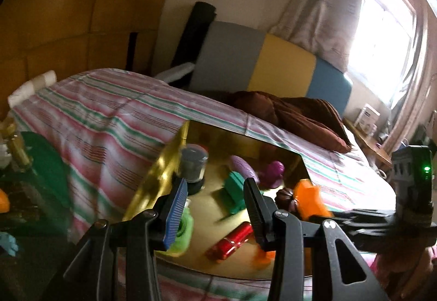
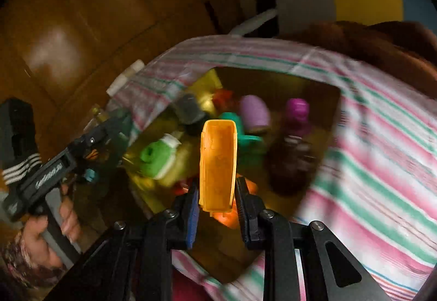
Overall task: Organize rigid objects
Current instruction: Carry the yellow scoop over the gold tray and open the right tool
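A gold tray point(image 1: 153, 178) lies on a striped cloth and holds several toys: a grey jar point(image 1: 192, 164), a green piece point(image 1: 235, 191), a purple piece point(image 1: 273, 170), a red cylinder point(image 1: 232, 241) and a light green roll point(image 1: 183, 232). My left gripper point(image 1: 215, 205) is open and empty above the tray's near side. My right gripper point(image 2: 217, 191) is shut on an orange block point(image 2: 218, 161) and holds it above the tray point(image 2: 322, 99). The orange block also shows at the tray's right in the left wrist view point(image 1: 311, 202). The left gripper shows at the left of the right wrist view point(image 2: 109, 131).
The striped cloth point(image 1: 109, 121) covers the table. A brown cushion point(image 1: 300, 115) lies at the back right. A green plate point(image 1: 43, 164) and a bottle point(image 1: 16, 148) stand at the left. A wooden cabinet point(image 2: 68, 41) is behind.
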